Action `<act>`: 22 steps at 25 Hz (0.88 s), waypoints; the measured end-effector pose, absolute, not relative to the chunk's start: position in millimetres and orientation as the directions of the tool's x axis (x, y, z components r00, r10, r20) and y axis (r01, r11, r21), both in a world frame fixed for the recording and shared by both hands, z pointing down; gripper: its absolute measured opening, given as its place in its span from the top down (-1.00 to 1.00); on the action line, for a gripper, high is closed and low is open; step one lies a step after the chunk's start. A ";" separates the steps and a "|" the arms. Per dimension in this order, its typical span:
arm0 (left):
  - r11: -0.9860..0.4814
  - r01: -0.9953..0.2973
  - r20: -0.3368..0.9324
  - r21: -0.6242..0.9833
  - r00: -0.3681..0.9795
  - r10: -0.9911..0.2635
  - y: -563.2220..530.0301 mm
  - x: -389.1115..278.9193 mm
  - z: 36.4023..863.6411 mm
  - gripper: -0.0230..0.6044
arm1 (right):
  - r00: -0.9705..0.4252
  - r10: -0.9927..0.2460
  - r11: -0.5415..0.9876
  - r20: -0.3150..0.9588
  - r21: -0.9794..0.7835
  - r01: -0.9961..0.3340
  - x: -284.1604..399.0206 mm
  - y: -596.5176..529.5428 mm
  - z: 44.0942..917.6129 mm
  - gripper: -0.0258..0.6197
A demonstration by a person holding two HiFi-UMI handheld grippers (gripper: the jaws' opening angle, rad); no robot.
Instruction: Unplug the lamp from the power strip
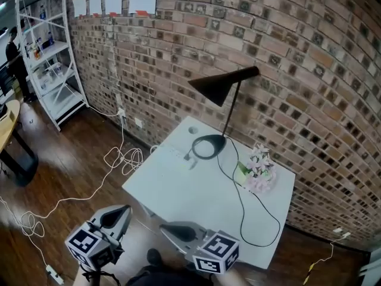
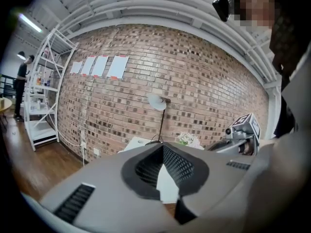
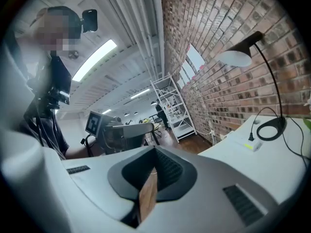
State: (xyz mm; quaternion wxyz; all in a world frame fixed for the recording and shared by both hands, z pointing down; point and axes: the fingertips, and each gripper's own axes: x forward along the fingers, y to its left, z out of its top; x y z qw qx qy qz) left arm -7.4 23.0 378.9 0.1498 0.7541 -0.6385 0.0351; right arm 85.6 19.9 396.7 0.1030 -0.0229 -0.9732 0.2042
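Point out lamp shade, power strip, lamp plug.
lamp shade (image 1: 221, 86): head view, middle of the black cone.
power strip (image 3: 252, 146): right gripper view, its white top face.
lamp plug (image 3: 250, 137): right gripper view, black body seated in the strip.

left gripper (image 1: 121, 210): grey shell, black ribbed pads (image 2: 181, 167)
right gripper (image 1: 168, 229): same grey (dark slots on top)
cubes (image 1: 92, 247): white, black square markers
clothes (image 1: 162, 274): dark

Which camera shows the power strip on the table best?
The right gripper view: the power strip lies side-on with the black plug standing in it. The head view shows it small, white on the white table. In the left gripper view I can't make it out.
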 end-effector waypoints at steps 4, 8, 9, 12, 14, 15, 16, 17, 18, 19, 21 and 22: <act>-0.141 -0.972 0.226 0.188 0.183 -0.957 23.4 -48.0 386.1 0.89 | -0.973 0.078 0.926 0.216 -0.377 -0.009 47.4 20.0 396.7 0.96; -0.120 -0.970 0.214 0.212 0.166 -0.963 40.2 -77.8 380.5 0.89 | -0.968 0.107 0.934 0.226 -0.356 0.020 9.2 33.6 397.9 0.96; -0.112 -0.969 0.215 0.219 0.160 -0.963 44.6 -83.7 377.9 0.89 | -0.967 0.119 0.935 0.227 -0.352 0.033 1.0 37.7 397.8 0.96; -0.095 -0.970 0.215 0.224 0.145 -0.966 54.6 -99.8 378.3 0.89 | -0.961 0.143 0.939 0.236 -0.338 0.057 -18.4 44.9 398.2 0.96; -0.093 -0.973 0.210 0.210 0.138 -0.968 58.1 -107.8 381.8 0.89 | -0.961 0.149 0.944 0.234 -0.322 0.068 -26.5 47.2 394.9 0.96; -0.093 -0.974 0.205 0.209 0.137 -0.969 58.7 -109.6 381.7 0.89 | -0.961 0.150 0.946 0.232 -0.318 0.071 -28.8 47.3 393.2 0.96; -0.094 -0.975 0.198 0.201 0.134 -0.971 58.6 -112.4 382.4 0.89 | -0.962 0.148 0.946 0.230 -0.316 0.070 -30.6 46.1 392.1 0.96; -0.095 -0.979 0.190 0.183 0.130 -0.973 58.1 -116.8 385.0 0.89 | -0.962 0.144 0.946 0.231 -0.316 0.066 -32.2 43.6 391.9 0.96; -0.096 -0.981 0.187 0.168 0.127 -0.974 57.0 -120.3 387.7 0.89 | -0.962 0.140 0.946 0.234 -0.318 0.060 -33.6 40.4 392.6 0.96; -0.098 -0.982 0.193 0.164 0.129 -0.973 55.1 -121.4 389.2 0.89 | -0.962 0.136 0.946 0.237 -0.321 0.055 -34.4 37.0 394.1 0.96; -0.102 -0.976 0.218 0.193 0.144 -0.965 48.9 -116.3 388.5 0.89 | -0.962 0.129 0.943 0.243 -0.329 0.043 -33.8 29.4 398.1 0.96; -0.106 -0.972 0.226 0.209 0.154 -0.962 44.7 -113.2 388.0 0.89 | -0.962 0.124 0.942 0.244 -0.333 0.037 -33.2 25.4 400.1 0.96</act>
